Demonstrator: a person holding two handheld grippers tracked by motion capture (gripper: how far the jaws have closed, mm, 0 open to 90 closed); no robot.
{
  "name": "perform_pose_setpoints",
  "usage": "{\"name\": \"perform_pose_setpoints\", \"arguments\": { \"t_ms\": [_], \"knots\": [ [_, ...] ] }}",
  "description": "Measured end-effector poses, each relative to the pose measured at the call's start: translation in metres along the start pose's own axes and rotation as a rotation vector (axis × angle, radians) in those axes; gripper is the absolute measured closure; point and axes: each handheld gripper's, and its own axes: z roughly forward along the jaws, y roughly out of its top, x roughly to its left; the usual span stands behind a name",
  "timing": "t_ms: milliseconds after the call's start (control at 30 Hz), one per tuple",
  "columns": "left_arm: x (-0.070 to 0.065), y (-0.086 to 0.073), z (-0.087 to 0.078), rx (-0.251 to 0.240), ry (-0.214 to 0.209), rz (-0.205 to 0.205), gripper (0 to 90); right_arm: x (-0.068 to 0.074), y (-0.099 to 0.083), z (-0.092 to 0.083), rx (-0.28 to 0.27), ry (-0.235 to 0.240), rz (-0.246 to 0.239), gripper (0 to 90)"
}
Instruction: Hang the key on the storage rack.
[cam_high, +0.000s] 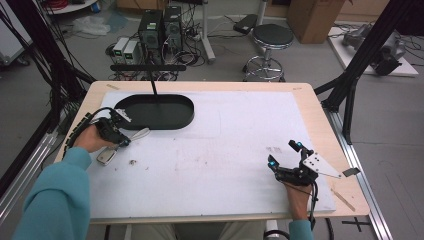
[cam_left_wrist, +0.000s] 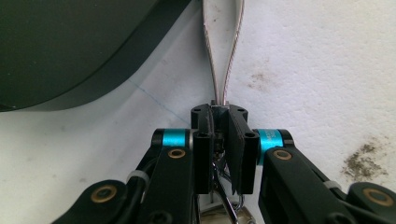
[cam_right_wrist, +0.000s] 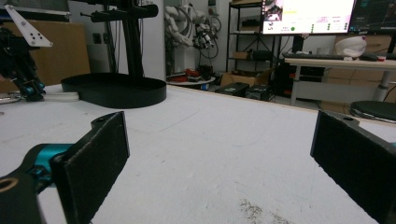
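Note:
My left gripper (cam_high: 125, 141) rests on the white mat (cam_high: 225, 150) at the table's left, just in front of a black oval base (cam_high: 155, 111) with an upright post. Its jaws are shut on a thin shiny metal piece (cam_left_wrist: 223, 56) whose two bright arms run forward from the pads and spread apart. Its pale far end (cam_high: 140, 133) lies beside the base, and a silver part (cam_high: 106, 156) lies behind the jaws. At the right front, my right gripper (cam_high: 283, 154) rests on the mat, open, with bare mat between its pads (cam_right_wrist: 100, 158).
The black base (cam_left_wrist: 70, 46) rises close on the left gripper's left, and stands far off in the right gripper view (cam_right_wrist: 114, 91). Dirt specks (cam_high: 133, 162) mark the mat. A stool (cam_high: 270, 37) and computer boxes (cam_high: 150, 30) stand on the floor beyond the table's far edge.

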Motion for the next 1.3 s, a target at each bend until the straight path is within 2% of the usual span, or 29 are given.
{"name": "perform_pose_setpoints", "arguments": {
  "t_ms": [33, 100, 233, 300, 333, 467, 500, 533, 567, 633, 833, 1000, 1067, 1167, 1200, 1300],
  "knots": [
    [0.0, 0.0, -0.001, 0.01, 0.0, 0.009, 81.3, 0.0, 0.0, 0.0, 0.0, 0.0, 0.0, 3.9],
    [-0.001, 0.0, 0.0, 0.007, -0.007, -0.012, 81.4, 0.0, 0.0, 0.0, 0.0, 0.0, 0.0, 3.9],
    [-0.001, 0.001, -0.001, 0.007, 0.0, 0.008, 81.6, 0.0, 0.0, 0.0, 0.0, 0.0, 0.001, 3.9],
    [-0.002, 0.001, -0.002, 0.009, -0.018, 0.017, 81.7, 0.0, 0.0, 0.0, 0.001, 0.0, 0.001, 3.9],
    [-0.004, 0.002, -0.003, 0.007, -0.013, 0.027, 81.7, 0.0, 0.0, 0.0, 0.001, 0.0, 0.001, 3.9],
    [-0.007, 0.002, -0.005, -0.012, -0.02, 0.019, 81.7, 0.0, 0.0, 0.0, 0.001, -0.001, 0.004, 3.9],
    [-0.008, 0.002, -0.007, -0.017, -0.018, 0.03, 81.7, 0.0, 0.0, 0.0, 0.001, -0.001, 0.004, 3.9],
    [-0.008, 0.002, -0.009, -0.028, -0.014, 0.032, 81.8, 0.0, 0.0, 0.0, 0.001, -0.001, 0.004, 3.9],
    [-0.009, 0.001, -0.014, -0.06, -0.007, 0.032, 81.7, 0.0, 0.0, 0.0, 0.001, -0.002, 0.005, 3.8],
    [-0.008, 0.001, -0.017, -0.067, -0.004, 0.041, 81.8, 0.0, 0.0, 0.0, 0.0, -0.001, 0.004, 3.9],
    [-0.007, -0.002, -0.034, -0.189, 0.015, 0.024, 81.8, 0.0, 0.0, 0.0, 0.001, -0.001, 0.002, 3.9],
    [-0.005, -0.005, -0.044, -0.262, 0.038, 0.018, 81.7, 0.0, 0.0, 0.0, 0.001, -0.001, 0.005, 3.9],
    [-0.004, -0.005, -0.047, -0.293, 0.048, 0.003, 81.7, 0.0, 0.0, 0.0, 0.001, -0.001, 0.003, 3.9],
    [-0.004, -0.003, -0.055, -0.37, 0.078, -0.026, 81.8, 0.0, 0.0, 0.0, 0.0, -0.002, 0.004, 3.9],
    [-0.004, -0.003, -0.055, -0.37, 0.078, -0.026, 81.8, 0.0, 0.0, 0.0, 0.0, -0.002, 0.004, 3.9],
    [-0.005, -0.003, -0.058, -0.404, 0.117, -0.045, 81.8, 0.0, 0.0, 0.0, 0.0, -0.002, 0.005, 3.9]
  ]
}}
